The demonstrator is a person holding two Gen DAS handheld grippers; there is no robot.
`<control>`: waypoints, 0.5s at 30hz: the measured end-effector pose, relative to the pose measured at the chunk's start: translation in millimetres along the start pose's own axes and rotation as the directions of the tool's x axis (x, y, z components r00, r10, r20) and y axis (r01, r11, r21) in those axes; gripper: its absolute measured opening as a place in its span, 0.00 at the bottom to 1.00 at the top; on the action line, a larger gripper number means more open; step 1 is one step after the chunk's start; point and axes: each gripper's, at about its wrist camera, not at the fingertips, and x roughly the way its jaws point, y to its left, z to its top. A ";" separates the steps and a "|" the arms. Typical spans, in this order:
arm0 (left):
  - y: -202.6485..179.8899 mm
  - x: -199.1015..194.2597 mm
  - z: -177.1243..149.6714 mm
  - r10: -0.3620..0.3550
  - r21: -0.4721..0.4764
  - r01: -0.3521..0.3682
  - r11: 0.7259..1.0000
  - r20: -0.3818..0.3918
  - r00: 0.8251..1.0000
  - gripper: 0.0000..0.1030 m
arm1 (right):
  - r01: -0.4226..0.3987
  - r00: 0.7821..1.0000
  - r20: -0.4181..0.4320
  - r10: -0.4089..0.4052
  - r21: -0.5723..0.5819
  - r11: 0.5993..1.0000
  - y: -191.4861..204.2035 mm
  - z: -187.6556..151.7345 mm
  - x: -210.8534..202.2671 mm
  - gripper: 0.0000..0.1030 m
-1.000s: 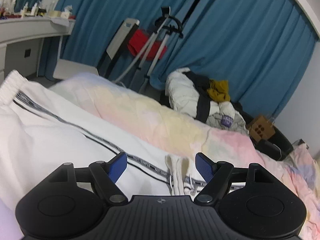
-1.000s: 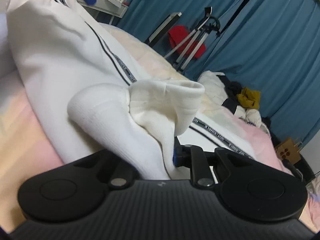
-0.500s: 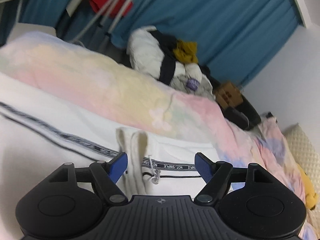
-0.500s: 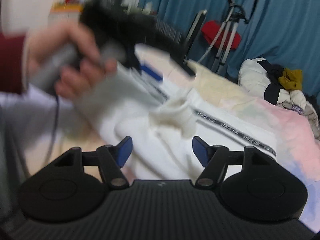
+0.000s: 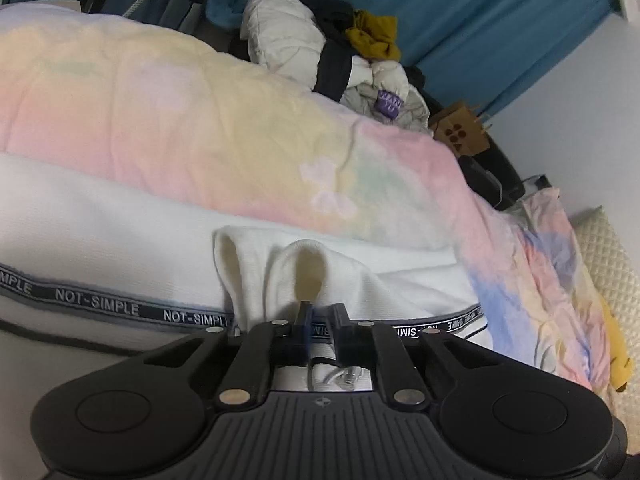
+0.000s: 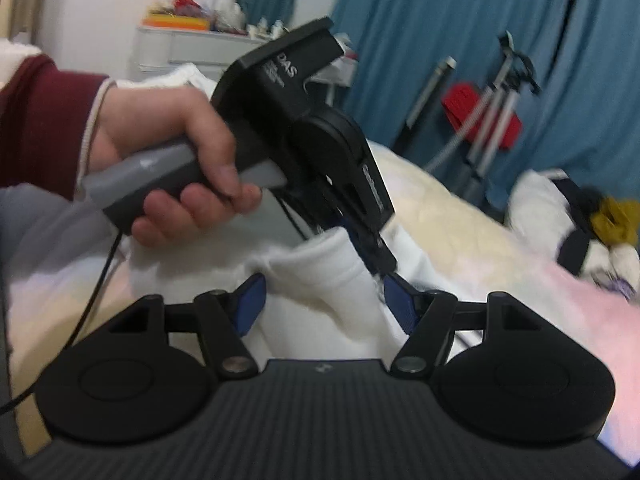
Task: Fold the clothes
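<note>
A bedroom with blue curtains (image 5: 460, 4) behind a bed under a pastel quilt (image 5: 200, 120); a heap of clothes (image 5: 332, 52) sits at the far edge, well apart from the work; white trousers (image 5: 100, 240) with a black lettered stripe lie along the quilt, their long axis running left to right in the left wrist view; a ribbed cuff (image 5: 280, 268) stands up in folds directly ahead of the left gripper (image 5: 320, 316), whose jaws are closing, nearly together, on the cuff's white fabric; the left hand (image 6: 176, 152), in a dark red sleeve, tilts that gripper down onto the cuff; the right gripper (image 6: 324, 300) hovers just beside it with jaws wide apart, the cuff between its blue pads but not pressed; judging by this, the left hand is the one placed to carry the cuff along the trousers' length for the fold.
</note>
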 end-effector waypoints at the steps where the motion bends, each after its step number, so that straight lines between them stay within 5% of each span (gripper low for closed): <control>1: -0.1 -2.4 1.3 -0.007 -0.002 0.007 1.000 0.013 1.000 0.08 | -0.013 1.000 0.020 0.013 0.023 1.000 -4.6 1.1 2.3 0.66; 5: 0.4 -20.0 8.9 -0.045 -0.039 0.048 0.998 0.078 0.996 0.07 | -0.122 0.993 0.012 0.121 0.150 0.981 -19.7 0.5 5.9 0.64; 9: 4.8 -47.4 16.0 -0.051 -0.090 0.069 0.994 0.183 0.982 0.00 | -0.196 0.979 -0.031 0.199 0.082 0.977 1.2 4.6 -13.7 0.59; 13: 21.8 -59.8 18.2 -0.053 -0.162 0.088 0.983 0.210 0.976 0.00 | -0.257 0.957 -0.123 0.262 0.056 0.965 30.7 -1.6 -33.2 0.59; 15: 29.3 -62.1 17.7 -0.047 -0.191 0.088 0.978 0.208 0.977 0.00 | -0.224 0.957 -0.176 0.231 0.059 0.973 44.1 -9.6 -37.3 0.59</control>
